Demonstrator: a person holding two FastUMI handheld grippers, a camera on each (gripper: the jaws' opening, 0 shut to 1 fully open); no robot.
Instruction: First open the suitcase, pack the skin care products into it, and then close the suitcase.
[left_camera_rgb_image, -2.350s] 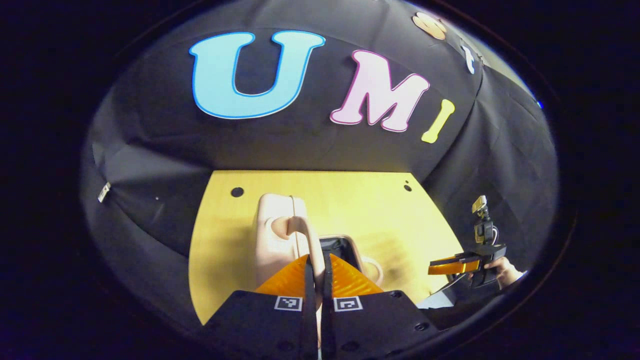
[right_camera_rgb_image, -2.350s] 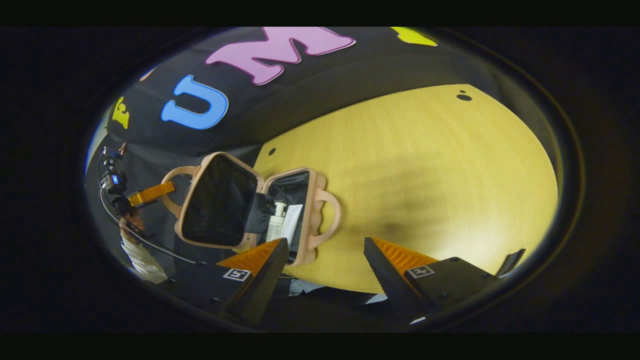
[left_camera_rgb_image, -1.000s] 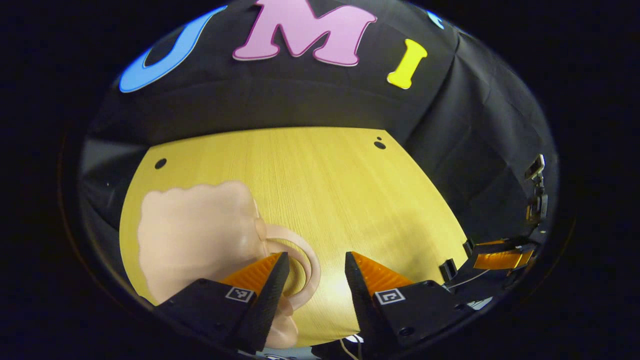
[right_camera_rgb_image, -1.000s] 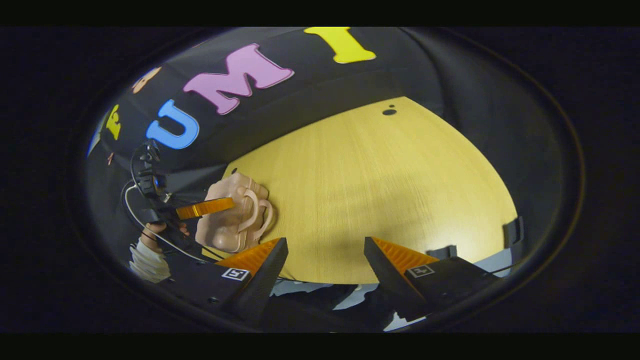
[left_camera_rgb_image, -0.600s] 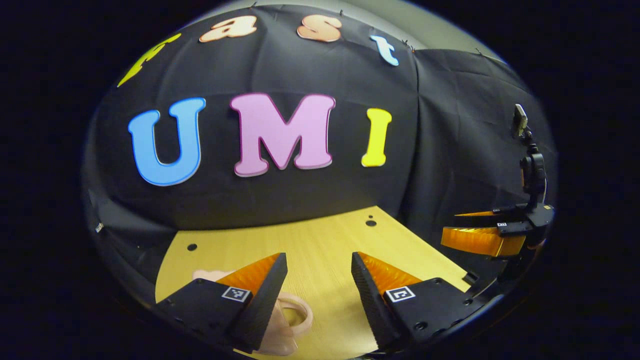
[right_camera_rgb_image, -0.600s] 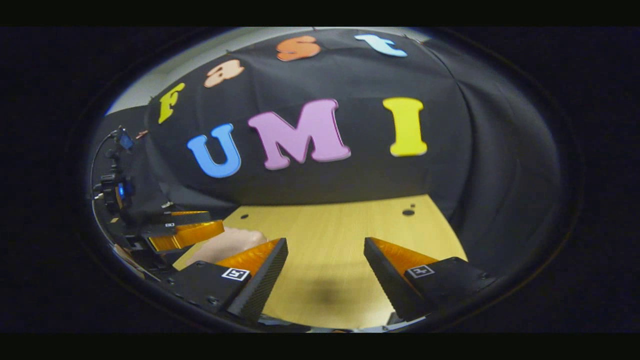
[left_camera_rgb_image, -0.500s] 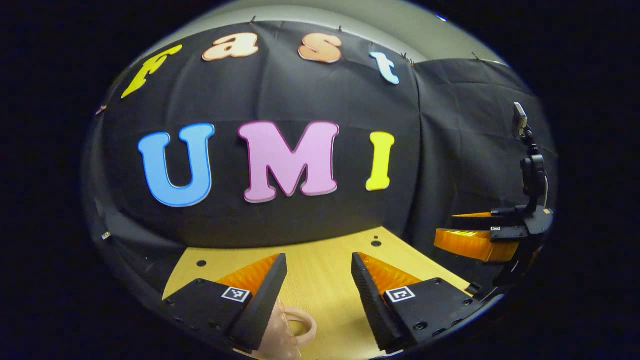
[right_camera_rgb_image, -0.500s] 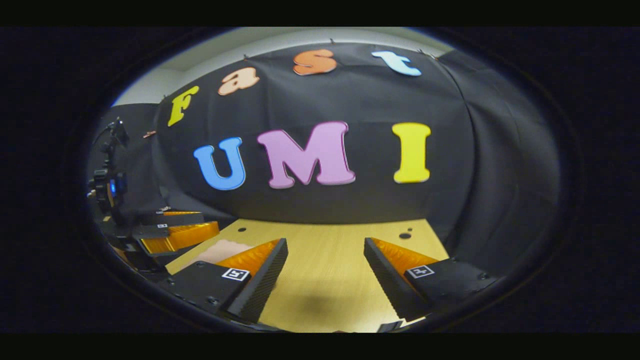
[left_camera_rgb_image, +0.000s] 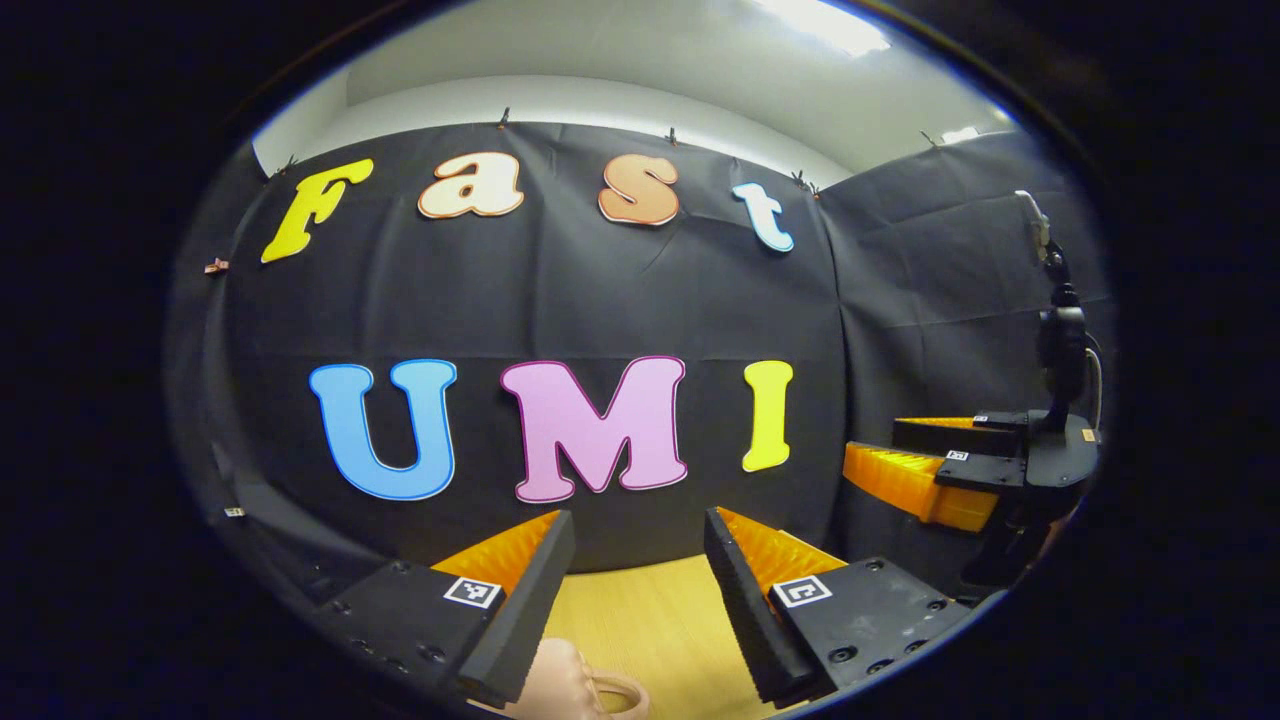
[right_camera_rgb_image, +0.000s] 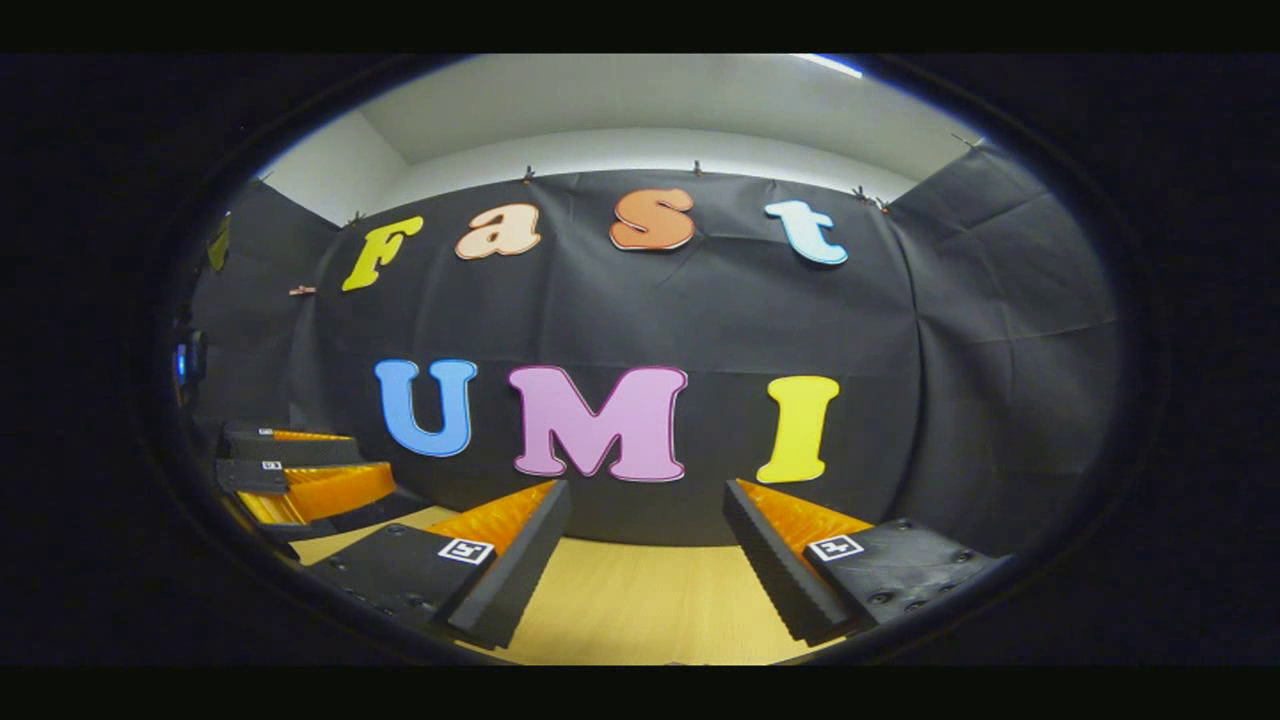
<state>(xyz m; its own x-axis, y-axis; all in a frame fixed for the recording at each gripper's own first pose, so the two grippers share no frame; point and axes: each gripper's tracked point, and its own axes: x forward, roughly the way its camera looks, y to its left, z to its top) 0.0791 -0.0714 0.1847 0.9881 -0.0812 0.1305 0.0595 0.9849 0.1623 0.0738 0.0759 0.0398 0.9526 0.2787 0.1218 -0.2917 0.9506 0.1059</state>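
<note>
Low at the bottom edge of the left gripper view, a sliver of the pink suitcase (left_camera_rgb_image: 560, 690) peeks out just behind the left gripper (left_camera_rgb_image: 630, 530), with one loop of its handle (left_camera_rgb_image: 625, 695) curving toward the right. So little of the case shows that its long axis cannot be told; the handle end faces the middle of the wooden table (left_camera_rgb_image: 650, 620). The left gripper has its fingers spread wide with nothing between them, and they are raised above the table, pointing at the black cloth wall (left_camera_rgb_image: 560, 290). The right gripper (right_camera_rgb_image: 645, 500) is likewise spread wide and empty, aimed level at the same wall; it also appears at the right of the left gripper view (left_camera_rgb_image: 930, 470), fingers apart.

Compared with 2.4 seconds ago, the case lid, then open with bottles showing inside, has been brought down; a second ago the case already lay closed on the table. Since then both grippers have tilted up and drawn back, so the table has shrunk to a strip and the wall's top edge and the pale ceiling (right_camera_rgb_image: 640, 100) have come into sight.
</note>
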